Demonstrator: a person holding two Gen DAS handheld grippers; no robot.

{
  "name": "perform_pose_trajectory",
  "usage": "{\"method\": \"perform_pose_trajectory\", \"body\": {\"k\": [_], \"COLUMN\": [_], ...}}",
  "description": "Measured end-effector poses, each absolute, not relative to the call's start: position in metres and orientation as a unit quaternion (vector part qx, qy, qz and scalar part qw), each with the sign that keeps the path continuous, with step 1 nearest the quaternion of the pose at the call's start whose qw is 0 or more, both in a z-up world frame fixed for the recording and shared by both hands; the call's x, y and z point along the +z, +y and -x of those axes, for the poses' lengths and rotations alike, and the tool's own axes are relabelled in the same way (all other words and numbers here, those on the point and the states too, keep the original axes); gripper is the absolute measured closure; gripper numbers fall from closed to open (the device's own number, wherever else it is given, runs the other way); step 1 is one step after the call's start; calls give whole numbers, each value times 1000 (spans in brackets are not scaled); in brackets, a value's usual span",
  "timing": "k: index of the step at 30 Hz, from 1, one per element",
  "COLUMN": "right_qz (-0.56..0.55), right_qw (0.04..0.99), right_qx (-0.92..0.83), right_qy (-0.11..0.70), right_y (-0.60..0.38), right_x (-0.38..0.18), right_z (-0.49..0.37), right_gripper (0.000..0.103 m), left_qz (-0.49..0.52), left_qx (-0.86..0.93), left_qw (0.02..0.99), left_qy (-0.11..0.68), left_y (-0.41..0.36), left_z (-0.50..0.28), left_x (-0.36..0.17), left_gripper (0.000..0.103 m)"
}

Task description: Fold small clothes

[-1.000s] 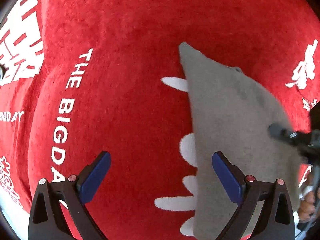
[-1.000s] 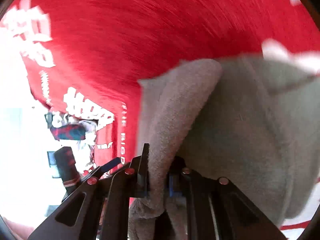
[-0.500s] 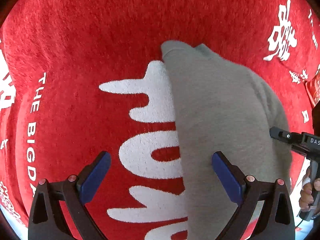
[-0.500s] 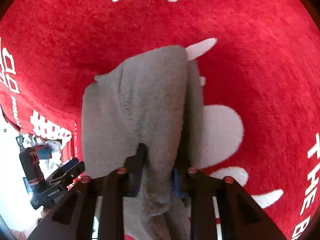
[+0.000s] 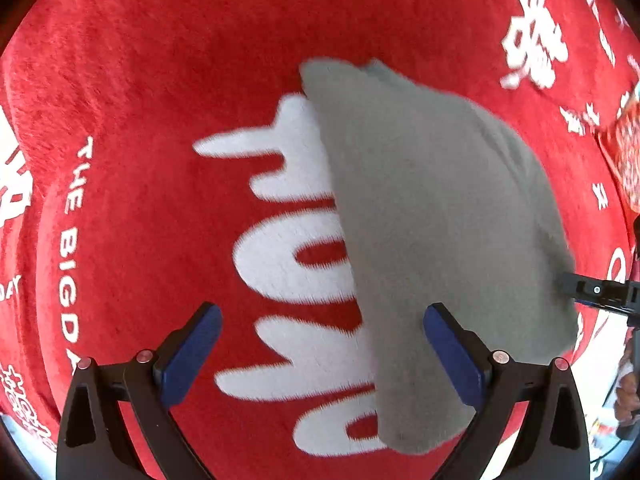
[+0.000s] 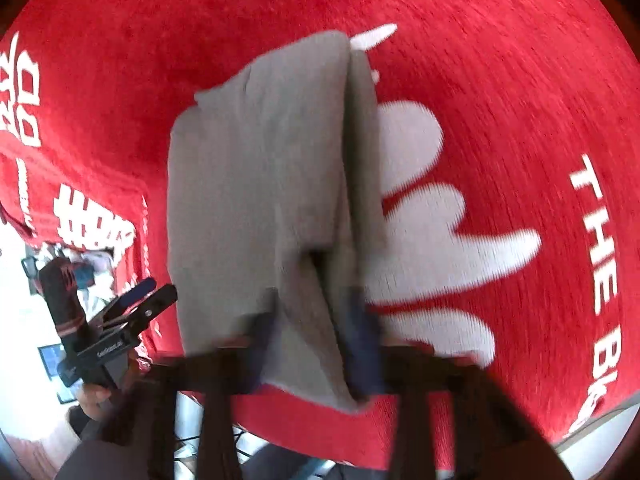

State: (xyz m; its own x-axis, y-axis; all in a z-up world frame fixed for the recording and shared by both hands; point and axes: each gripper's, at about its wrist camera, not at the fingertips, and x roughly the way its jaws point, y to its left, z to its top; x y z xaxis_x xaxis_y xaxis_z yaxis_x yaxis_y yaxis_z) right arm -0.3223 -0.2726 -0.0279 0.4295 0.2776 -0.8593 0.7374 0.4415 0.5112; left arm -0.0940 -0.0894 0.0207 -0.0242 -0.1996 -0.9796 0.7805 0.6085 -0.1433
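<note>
Each fisheye camera sits just behind its own tool, the left tool [image 5: 322, 356] and the right tool [image 6: 316, 320], looking steeply down from close range, and both views share the grey cloth [image 5: 432, 240] on the red blanket [image 5: 160, 80].

Bright even light, heavy fisheye bulge with dark corners, right wrist view motion-blurred

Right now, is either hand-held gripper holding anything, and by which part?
The right hand-held gripper pinches the grey cloth at its near bunched edge. The left hand-held gripper is open, holding nothing.
</note>
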Motion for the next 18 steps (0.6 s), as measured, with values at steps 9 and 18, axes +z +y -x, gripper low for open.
{"method": "perform_pose_trajectory", "body": {"k": [9,18], "right_qz": [-480,-485], "right_qw": [668,652], "right_qx": [-217,-257], "right_qy": [526,523], "right_y": [-266,-254], "right_x": [-45,-25], "right_z": [344,354], "right_gripper": [91,86], "left_qz": [-259,-260], "left_qx": [-366,-357], "left_qw": [643,655], "left_qy": [620,613], "left_y": [-73,-54], "left_z": [112,104], "left_x": [2,25], "left_gripper": [1,1]}}
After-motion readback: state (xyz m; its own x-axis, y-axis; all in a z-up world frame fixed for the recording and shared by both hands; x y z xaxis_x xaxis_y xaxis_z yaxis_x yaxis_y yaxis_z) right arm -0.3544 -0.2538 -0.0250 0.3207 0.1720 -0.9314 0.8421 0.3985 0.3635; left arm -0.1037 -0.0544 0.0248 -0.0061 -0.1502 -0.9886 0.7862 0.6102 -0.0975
